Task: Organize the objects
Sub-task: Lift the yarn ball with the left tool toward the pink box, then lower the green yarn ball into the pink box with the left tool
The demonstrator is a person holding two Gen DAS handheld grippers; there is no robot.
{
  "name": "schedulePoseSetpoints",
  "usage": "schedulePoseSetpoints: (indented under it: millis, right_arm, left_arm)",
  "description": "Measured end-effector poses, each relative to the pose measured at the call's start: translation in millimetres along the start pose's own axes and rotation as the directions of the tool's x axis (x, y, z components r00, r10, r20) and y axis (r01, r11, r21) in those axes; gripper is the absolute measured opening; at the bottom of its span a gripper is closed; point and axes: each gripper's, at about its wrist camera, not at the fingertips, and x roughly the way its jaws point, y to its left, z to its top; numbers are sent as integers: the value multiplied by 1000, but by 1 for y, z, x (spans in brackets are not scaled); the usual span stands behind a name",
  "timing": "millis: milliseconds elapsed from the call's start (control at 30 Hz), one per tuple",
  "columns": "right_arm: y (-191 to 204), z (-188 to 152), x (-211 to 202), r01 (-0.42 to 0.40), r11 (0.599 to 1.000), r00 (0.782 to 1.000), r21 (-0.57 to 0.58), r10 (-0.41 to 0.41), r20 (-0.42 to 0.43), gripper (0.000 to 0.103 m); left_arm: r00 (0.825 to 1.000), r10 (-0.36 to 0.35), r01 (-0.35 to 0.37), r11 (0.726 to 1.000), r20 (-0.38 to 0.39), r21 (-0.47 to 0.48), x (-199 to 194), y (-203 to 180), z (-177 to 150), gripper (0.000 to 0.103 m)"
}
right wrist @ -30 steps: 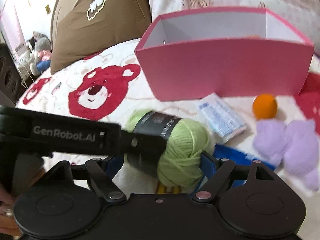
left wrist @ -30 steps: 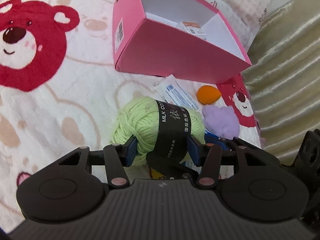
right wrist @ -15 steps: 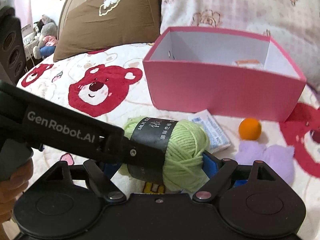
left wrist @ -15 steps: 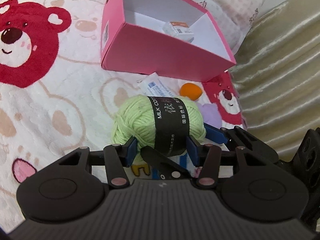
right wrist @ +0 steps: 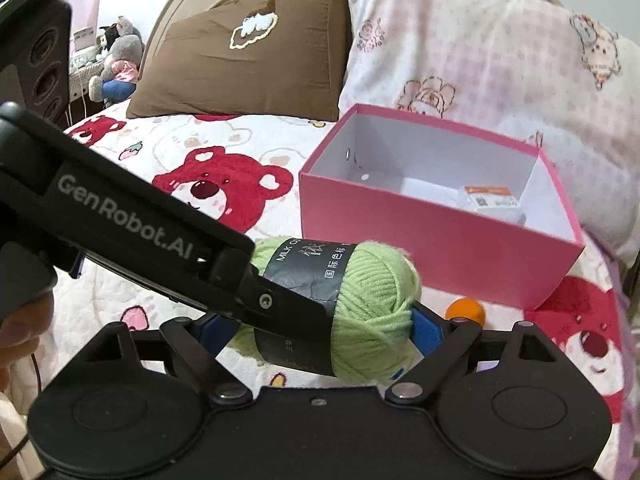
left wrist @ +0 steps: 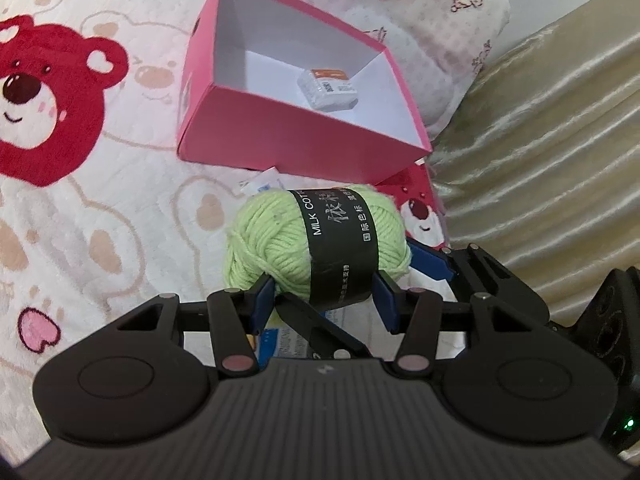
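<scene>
A green yarn ball [left wrist: 316, 244] with a black paper band is held in the air above the bear-print blanket. My left gripper [left wrist: 324, 296] is shut on it across the band. My right gripper [right wrist: 320, 324] is shut on the same yarn ball [right wrist: 368, 300] from the other side. The left gripper's body crosses the right wrist view. An open pink box [left wrist: 280, 136] lies ahead, white inside, with a small white packet [left wrist: 328, 88] in it. The box [right wrist: 420, 232] also shows in the right wrist view, to the right.
An orange ball [right wrist: 466, 309] lies on the blanket in front of the box. A white sachet's corner [left wrist: 260, 182] shows behind the yarn. A brown pillow [right wrist: 248, 48] and a pink pillow [right wrist: 480, 52] lie behind the box. A beige padded edge [left wrist: 560, 160] is at the right.
Both grippers have lifted the yarn ball higher and nearer the pink box. The box's inside and the packet now show more fully. The purple plush has gone out of view.
</scene>
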Motion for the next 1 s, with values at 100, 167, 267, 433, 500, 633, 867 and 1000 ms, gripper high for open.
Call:
schedulePoseSetpoints:
  millis: [100, 167, 267, 433, 500, 633, 867, 1000]
  right_arm:
    - [-3, 6, -7, 9, 1000, 1000, -29, -9, 14, 92]
    - [-7, 9, -11, 9, 999, 1000, -40, -8, 19, 92]
    - [-15, 16, -16, 0, 999, 1000, -47, 1, 20, 92]
    - [-28, 24, -24, 22, 998, 999, -61, -20, 45, 93]
    - [-35, 28, -25, 32, 998, 999, -54, -29, 46, 93]
    - [-48, 39, -29, 38, 999, 998, -30, -36, 60, 94]
    - [-81, 55, -31, 31, 999, 997, 37, -33, 75, 93]
    - [-101, 70, -25, 28, 996, 999, 83, -32, 40, 92]
  left_arm:
    - [1000, -8, 8, 999, 7, 35, -4, -9, 7, 49]
    - [1000, -17, 16, 999, 14, 46, -6, -16, 11, 49]
    - [1000, -22, 21, 998, 13, 64, -6, -27, 18, 49]
    - [999, -41, 41, 996, 9, 80, 0, -43, 34, 52]
    - [999, -36, 36, 996, 8, 78, 2, -50, 40, 52]
    - [999, -38, 36, 995, 22, 94, 3, -63, 53, 52]
    - [998, -47, 41, 989, 39, 141, 10, -88, 79, 52]
    - [999, -30, 26, 989, 22, 145, 20, -99, 97, 52]
